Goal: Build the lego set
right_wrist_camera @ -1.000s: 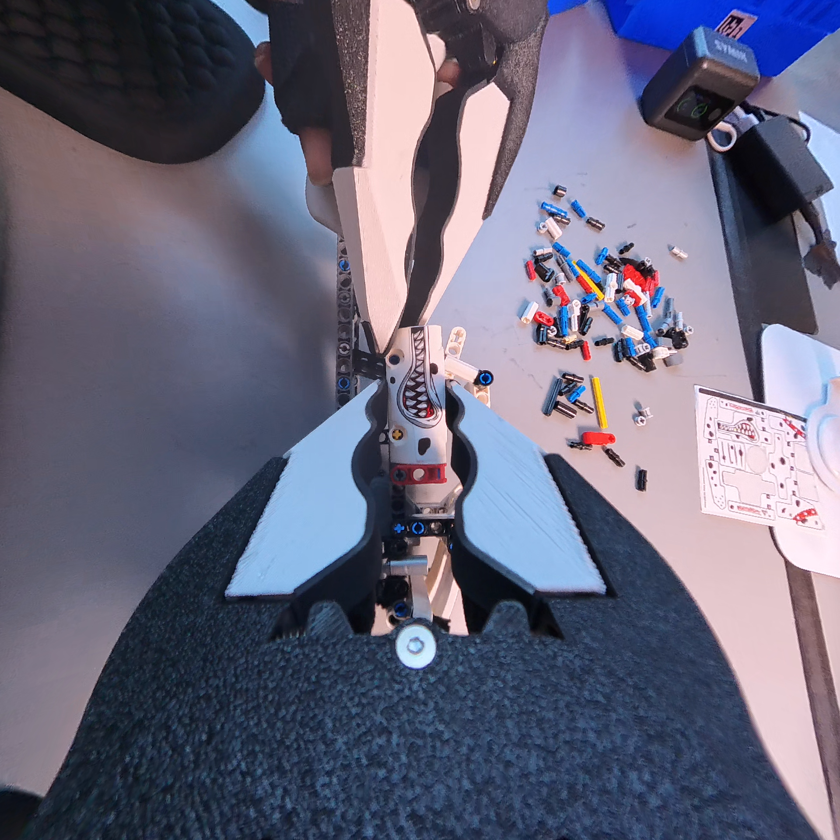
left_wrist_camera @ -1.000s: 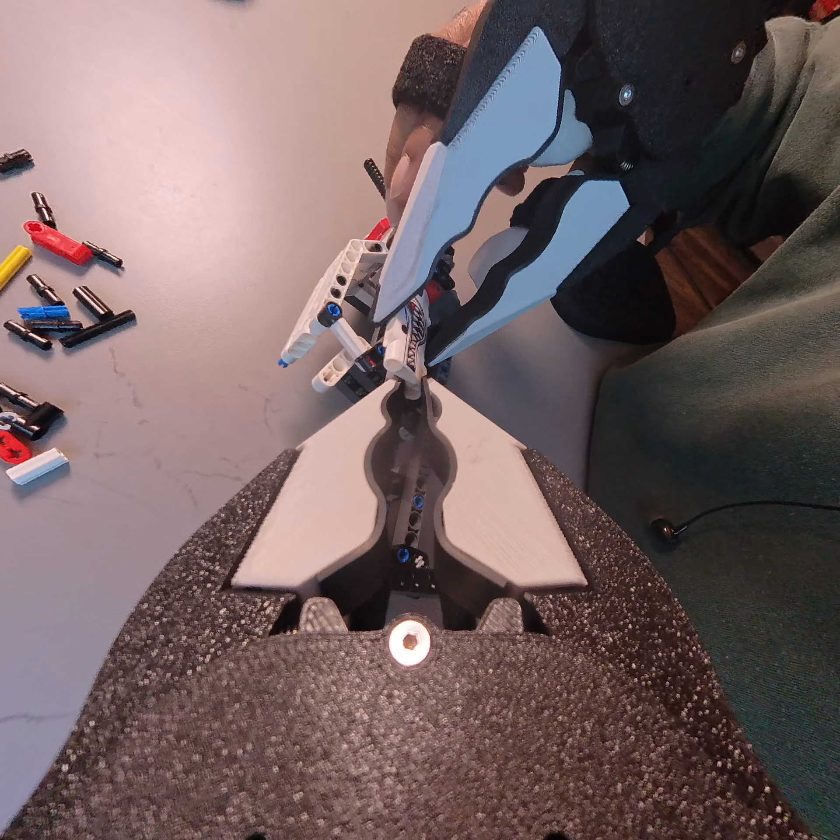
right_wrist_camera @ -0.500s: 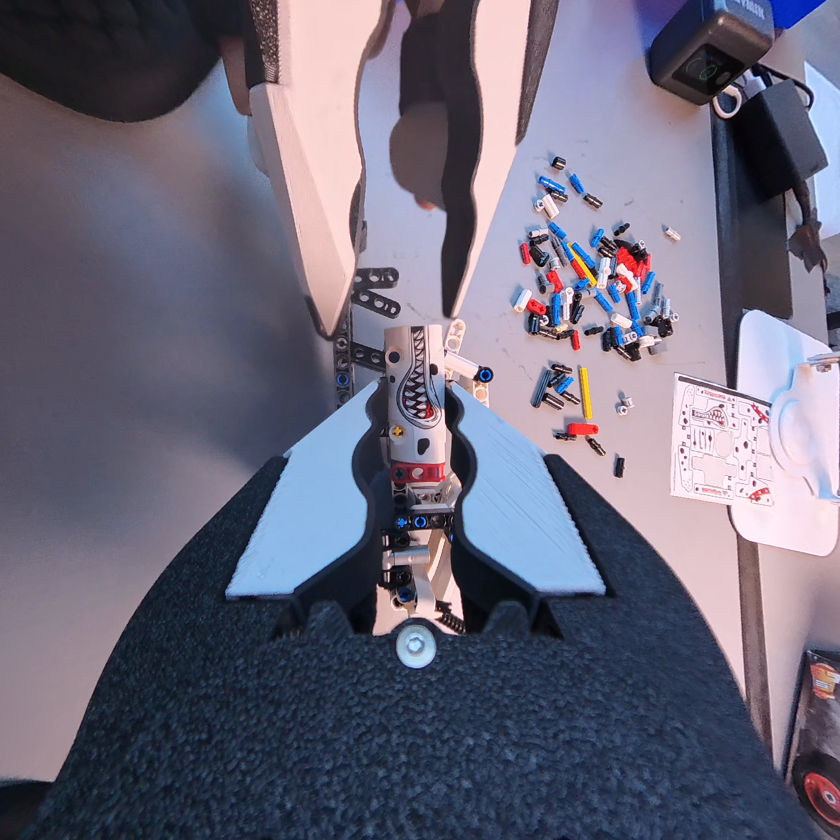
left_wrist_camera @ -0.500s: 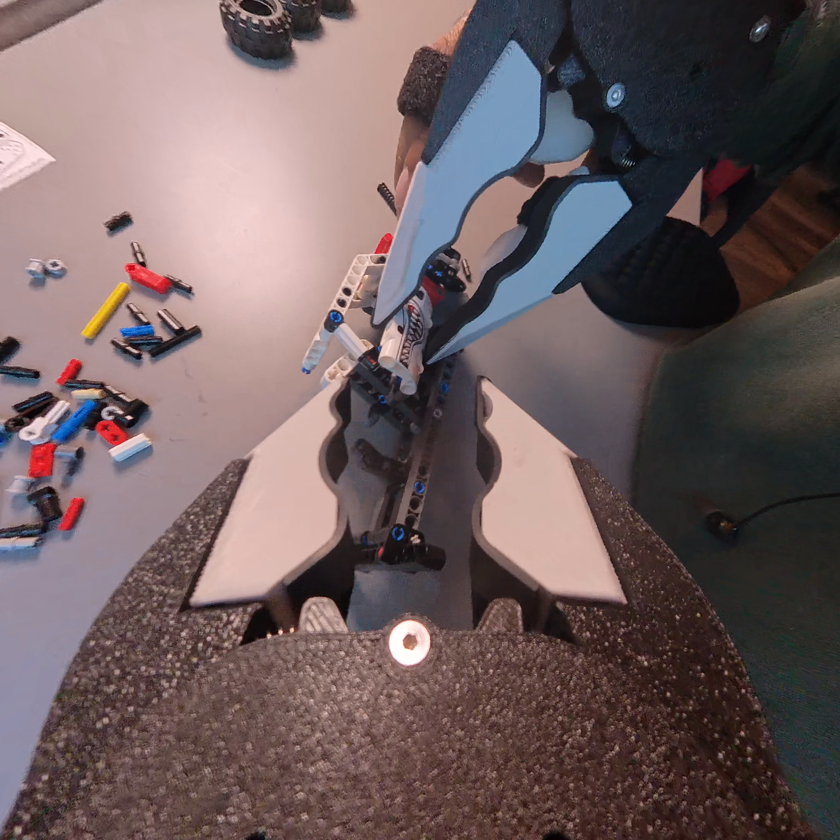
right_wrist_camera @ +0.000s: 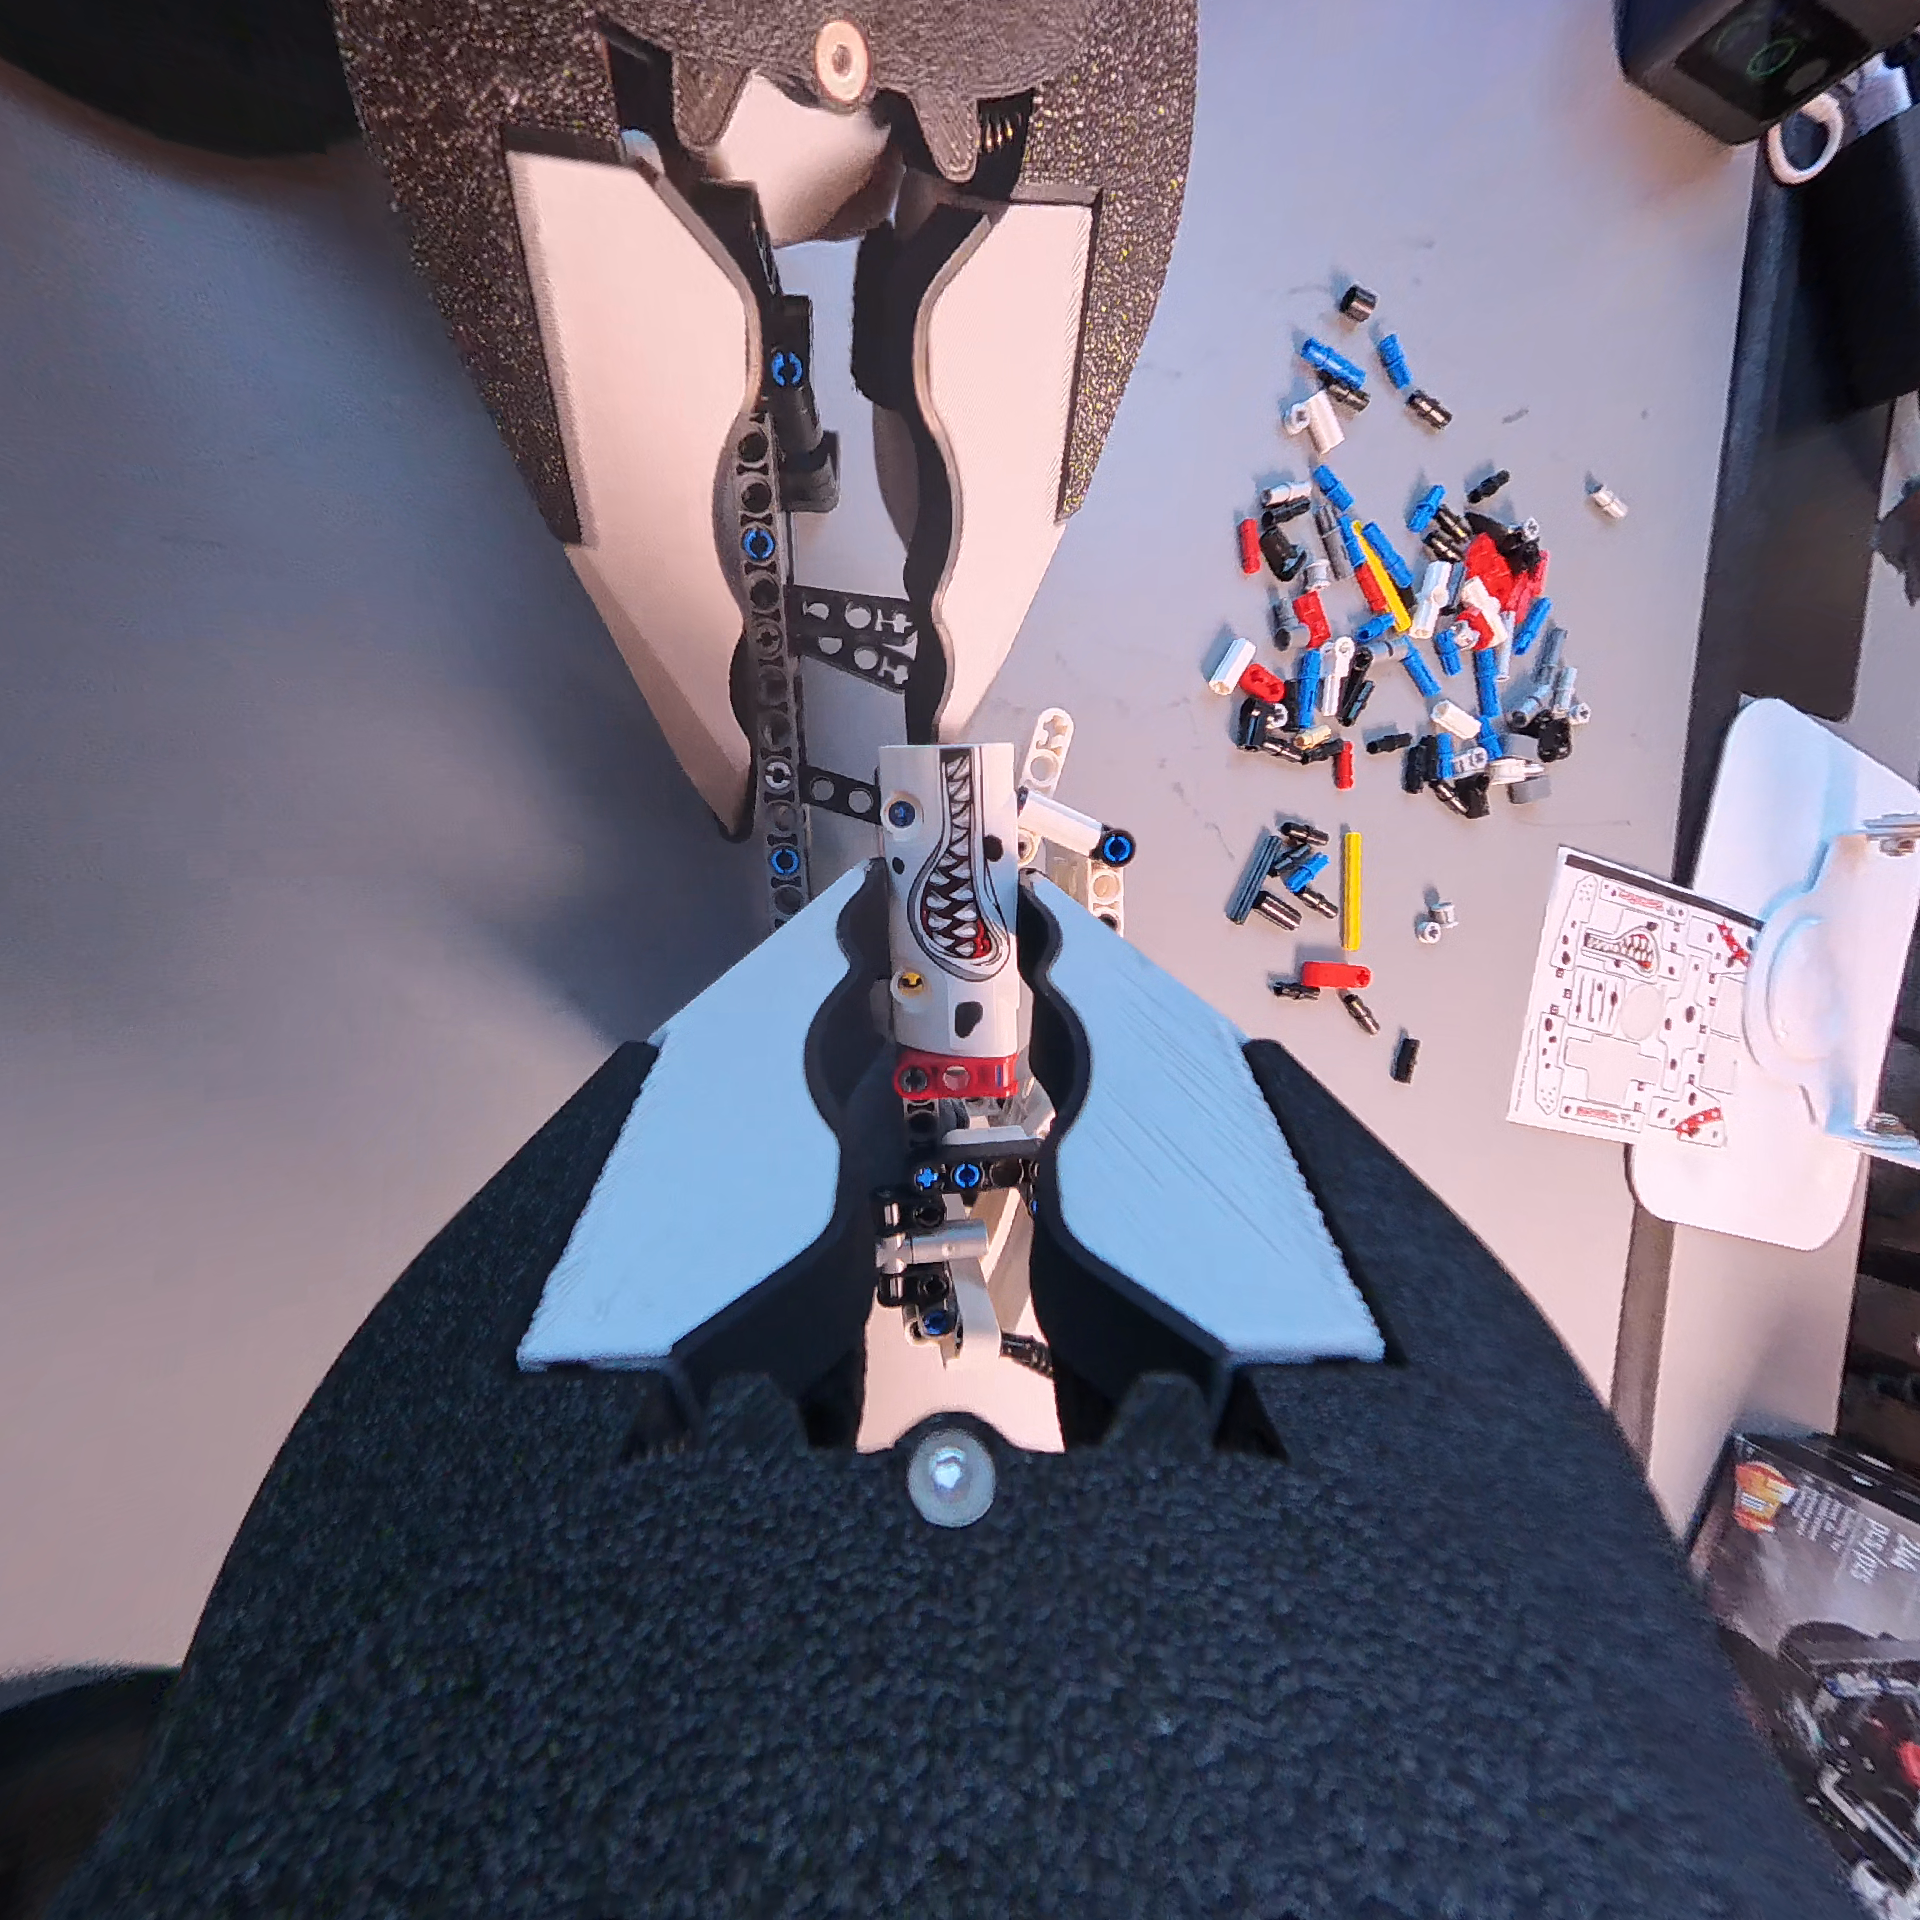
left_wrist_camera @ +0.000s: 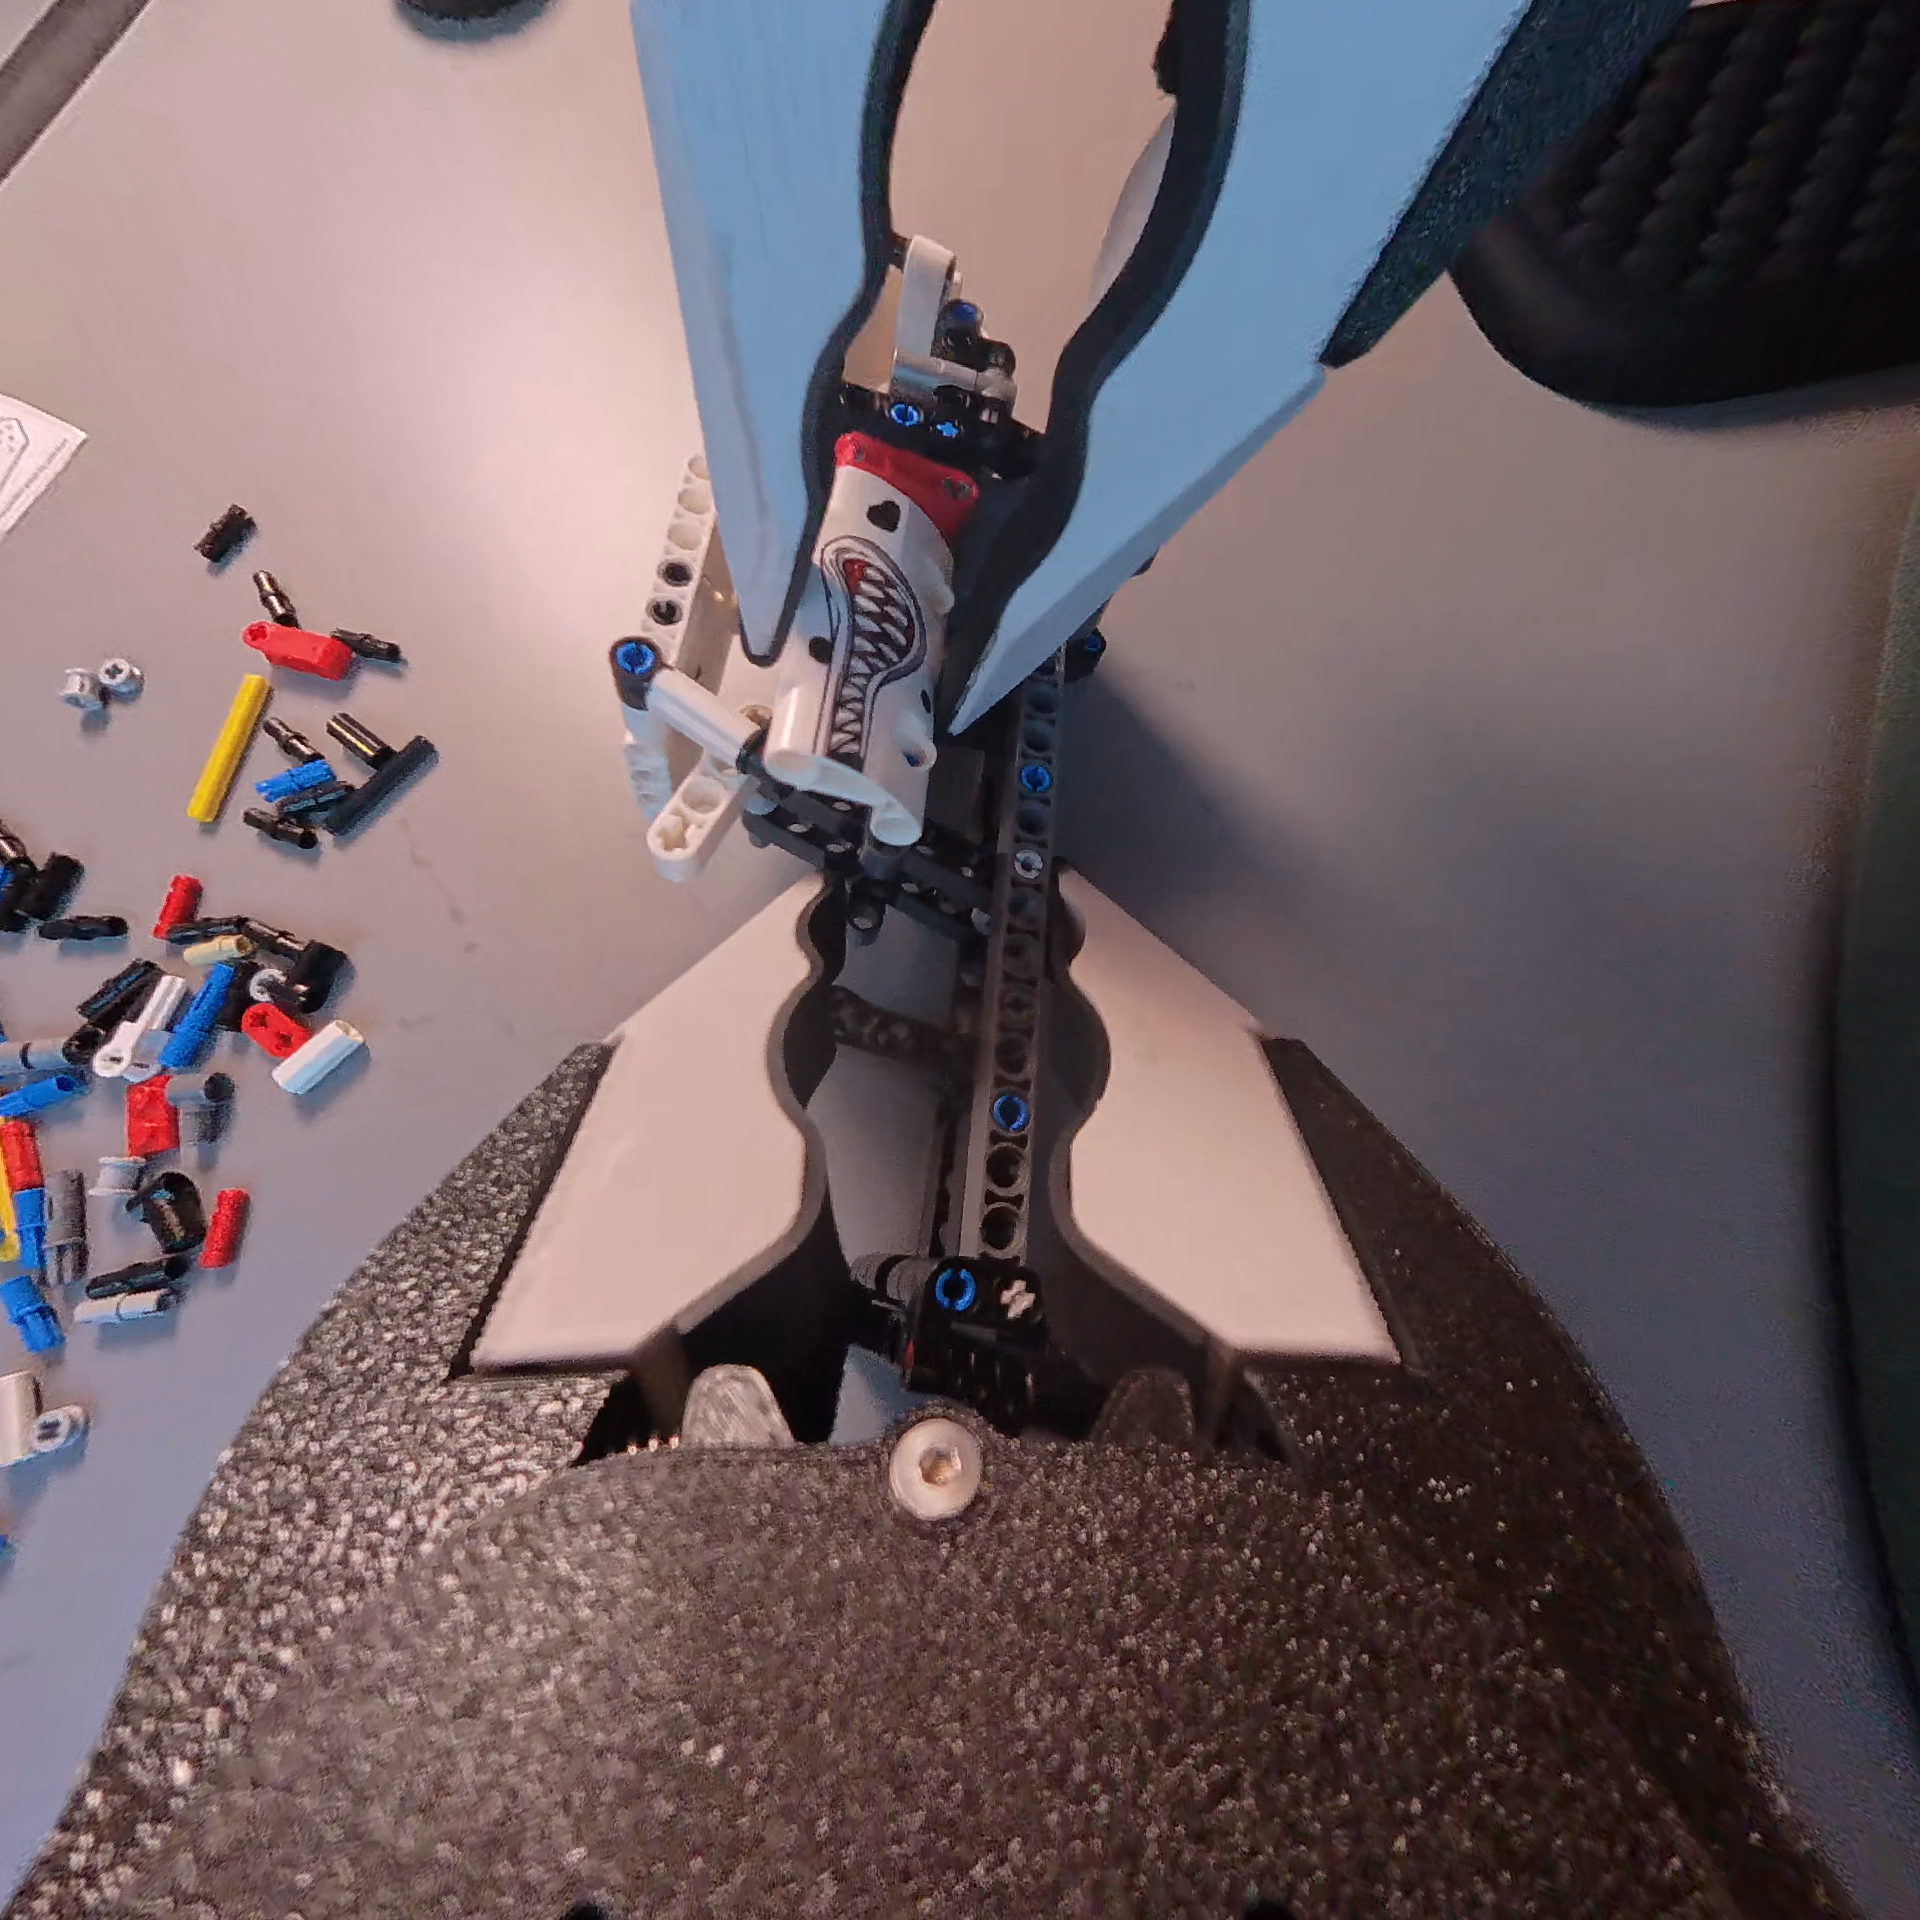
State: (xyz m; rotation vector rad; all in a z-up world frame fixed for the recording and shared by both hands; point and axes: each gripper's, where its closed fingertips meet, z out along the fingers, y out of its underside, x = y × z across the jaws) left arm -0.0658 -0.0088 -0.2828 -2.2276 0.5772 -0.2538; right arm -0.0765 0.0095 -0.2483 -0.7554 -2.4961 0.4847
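Observation:
The lego model (right_wrist_camera: 951,904) is a white panel with a shark mouth on a frame of black cross beams and one long grey beam (left_wrist_camera: 1013,1039). My right gripper (right_wrist_camera: 940,883) is shut on the white panel and holds the model just over the grey table. In the left wrist view it (left_wrist_camera: 857,691) comes down from the top. My left gripper (left_wrist_camera: 940,894) faces it and straddles the frame, its fingers against the frame's two sides. It also shows at the top of the right wrist view (right_wrist_camera: 836,779).
A pile of loose red, blue, black and white pieces (right_wrist_camera: 1403,644) lies right of the model, with a yellow axle (right_wrist_camera: 1351,888). Beyond are a sticker sheet (right_wrist_camera: 1621,1008), a white holder (right_wrist_camera: 1818,935) and a box (right_wrist_camera: 1829,1621). A black chair (left_wrist_camera: 1714,187) is beside the table. There is about 4 cm between the tips of the two grippers.
My left gripper let go of the grey beam, opened wide, slid forward along the frame and narrowed around it. My right gripper kept its hold on the white panel.

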